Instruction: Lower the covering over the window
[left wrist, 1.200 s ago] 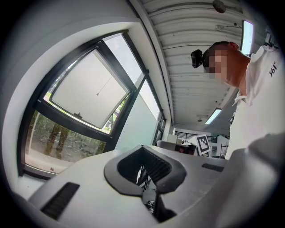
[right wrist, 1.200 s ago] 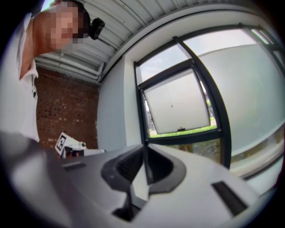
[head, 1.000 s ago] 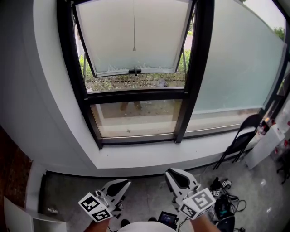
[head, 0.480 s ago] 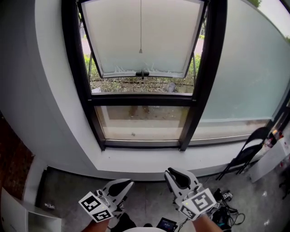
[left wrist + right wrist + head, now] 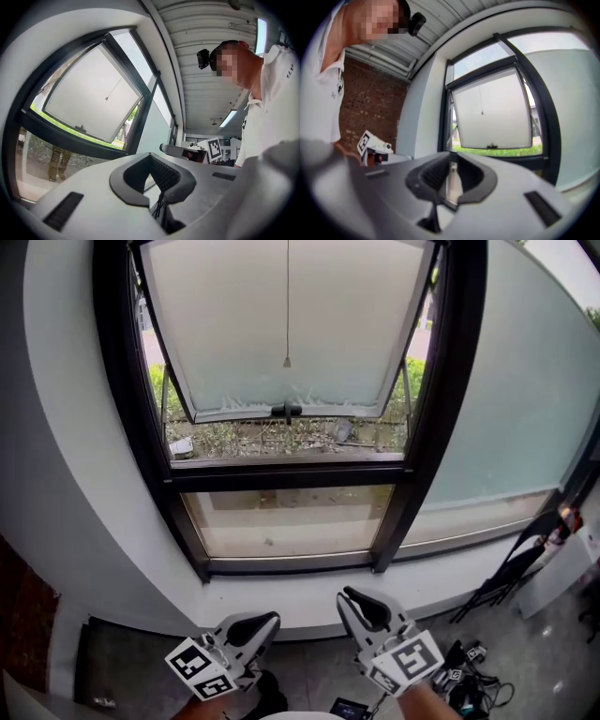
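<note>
high in the middle of the window, a thin pull cord [image 5: 287, 296] hung straight down in front of the frosted sash [image 5: 225, 334], and its small weight [image 5: 287, 362] sat just above the sash's dark handle [image 5: 286, 411]. of the covering itself we could make out only this cord, as the head view cut off the top of the opening. the sash stood tilted outward at its bottom edge, with a strip of greenery [image 5: 234, 439] showing beneath it. the black window frame [image 5: 427, 456] ran around it. below came a clear lower pane [image 5: 286, 521] and then the pale sill [image 5: 309, 592], and a wide frosted pane [image 5: 525, 399] lay to the right. we held both grippers low and near the body, well apart from the cord and pointing toward the window. the left gripper [image 5: 262, 620] had its jaws pressed together with nothing between them, which its own view [image 5: 151, 159] confirmed. the right gripper [image 5: 352, 601] had just been opening its jaws a little. its own view [image 5: 451, 171] showed a narrow slit of light between the pads and nothing in it. each gripper also appeared at the edge of the other's view. a folding chair [image 5: 511, 568] leaned by the wall at the far right, and cables [image 5: 469, 676] lay on the floor near it. a brick wall [image 5: 370, 112] showed behind the left gripper in the right gripper view.
</note>
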Demonstrator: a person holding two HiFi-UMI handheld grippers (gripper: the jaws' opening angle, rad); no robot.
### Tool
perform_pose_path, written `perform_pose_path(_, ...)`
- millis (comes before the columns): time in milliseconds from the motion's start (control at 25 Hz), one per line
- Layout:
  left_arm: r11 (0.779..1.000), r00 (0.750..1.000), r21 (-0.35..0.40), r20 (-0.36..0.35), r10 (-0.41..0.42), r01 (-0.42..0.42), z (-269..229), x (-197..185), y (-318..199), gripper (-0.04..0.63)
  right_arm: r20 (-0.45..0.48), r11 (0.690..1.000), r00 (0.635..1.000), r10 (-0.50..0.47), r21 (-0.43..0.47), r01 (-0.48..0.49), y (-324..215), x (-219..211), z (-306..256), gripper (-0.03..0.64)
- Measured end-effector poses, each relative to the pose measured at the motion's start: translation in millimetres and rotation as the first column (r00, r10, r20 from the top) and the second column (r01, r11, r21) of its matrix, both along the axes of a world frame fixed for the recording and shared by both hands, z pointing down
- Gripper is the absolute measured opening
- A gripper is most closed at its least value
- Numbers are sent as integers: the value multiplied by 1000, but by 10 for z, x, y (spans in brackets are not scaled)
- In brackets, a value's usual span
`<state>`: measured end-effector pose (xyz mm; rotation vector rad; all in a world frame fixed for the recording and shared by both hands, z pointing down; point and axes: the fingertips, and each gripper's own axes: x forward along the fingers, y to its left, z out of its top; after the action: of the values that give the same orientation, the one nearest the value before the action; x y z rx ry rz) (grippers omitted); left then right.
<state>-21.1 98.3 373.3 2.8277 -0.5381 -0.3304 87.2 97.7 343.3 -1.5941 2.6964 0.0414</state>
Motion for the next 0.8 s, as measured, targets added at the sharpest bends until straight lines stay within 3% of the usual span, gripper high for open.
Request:
perform_pose_path(480,998,998,6,11,68,-68,-155,-229,-1425,18,-16,995,995,94,20,-94,-1371,-127,-145,43)
perform_pose_path(800,996,998,65,0,60,-60,-411,-248,-1906,18,-129,984,984,126,141,-108,-1853,-116,-546,43)
